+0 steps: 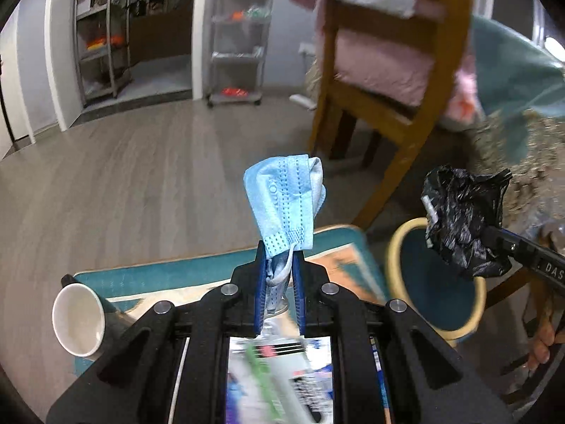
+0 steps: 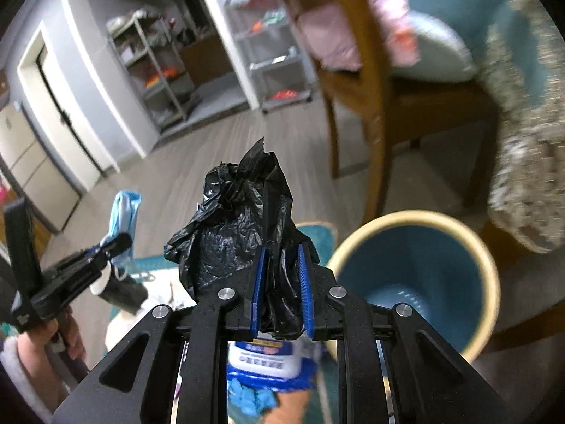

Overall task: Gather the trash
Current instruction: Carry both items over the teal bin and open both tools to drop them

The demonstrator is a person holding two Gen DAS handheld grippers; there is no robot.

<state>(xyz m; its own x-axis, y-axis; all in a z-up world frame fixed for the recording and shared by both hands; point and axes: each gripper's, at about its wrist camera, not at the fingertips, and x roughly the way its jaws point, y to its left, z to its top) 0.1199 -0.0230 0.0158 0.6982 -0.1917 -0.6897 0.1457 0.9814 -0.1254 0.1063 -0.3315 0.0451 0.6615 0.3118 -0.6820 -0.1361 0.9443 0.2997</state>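
One waste bin (image 2: pixel 416 282), blue inside with a cream rim, stands on the floor beside a wooden chair (image 1: pixel 385 106); its visible interior holds nothing. One white cup (image 1: pixel 79 319) lies tipped on the counter (image 1: pixel 169 275), its mouth showing empty. Lettering "DAS" is legible on the right hand-held gripper (image 1: pixel 483 233); other labels are blurred. Left hand-held gripper (image 1: pixel 280 261): jaws nearly closed, clamping a blue face mask (image 1: pixel 284 205) raised above the counter. Right hand-held gripper: jaws narrow, clenched on a crumpled black plastic bag (image 2: pixel 240 226), beside the bin.
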